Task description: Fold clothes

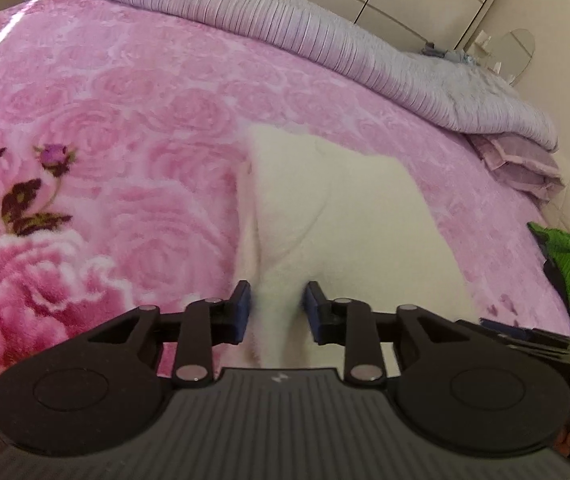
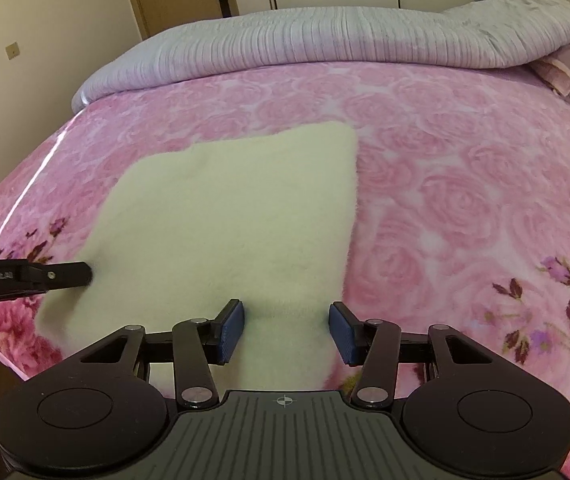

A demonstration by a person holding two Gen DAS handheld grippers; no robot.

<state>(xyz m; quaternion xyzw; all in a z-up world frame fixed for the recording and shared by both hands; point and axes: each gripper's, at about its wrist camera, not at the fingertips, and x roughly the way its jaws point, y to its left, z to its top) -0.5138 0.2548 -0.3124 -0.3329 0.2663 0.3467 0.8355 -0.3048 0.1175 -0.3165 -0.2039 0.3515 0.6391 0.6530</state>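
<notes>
I have the cream garment (image 2: 229, 216) part-folded on the bed (image 2: 465, 208)'s near edge, left hand-held gripper (image 1: 276, 312) pinching its bunched fabric, right hand-held gripper (image 2: 287, 330) spread over it, folds remaining.

The left gripper (image 1: 277, 312) and the right gripper (image 2: 285, 330) are showing the same build — matte black linkage arms running forward from two round black discs, with silver pivot pins (image 1: 189, 372) shining at the joints and a grey ribbed plate (image 2: 285, 432) sitting between the discs. Each finger is ending in a dark blue pad (image 2: 232, 330) with a fine textured face, and the right gripper's plate is carrying a small white crosshair mark (image 2: 283, 401) while the left one's is bearing a small pale logo (image 1: 278, 378). In the right wrist view the left gripper's black side bar (image 2: 25, 276) is showing pale lettering — too blurred to read — and a small screw.
</notes>
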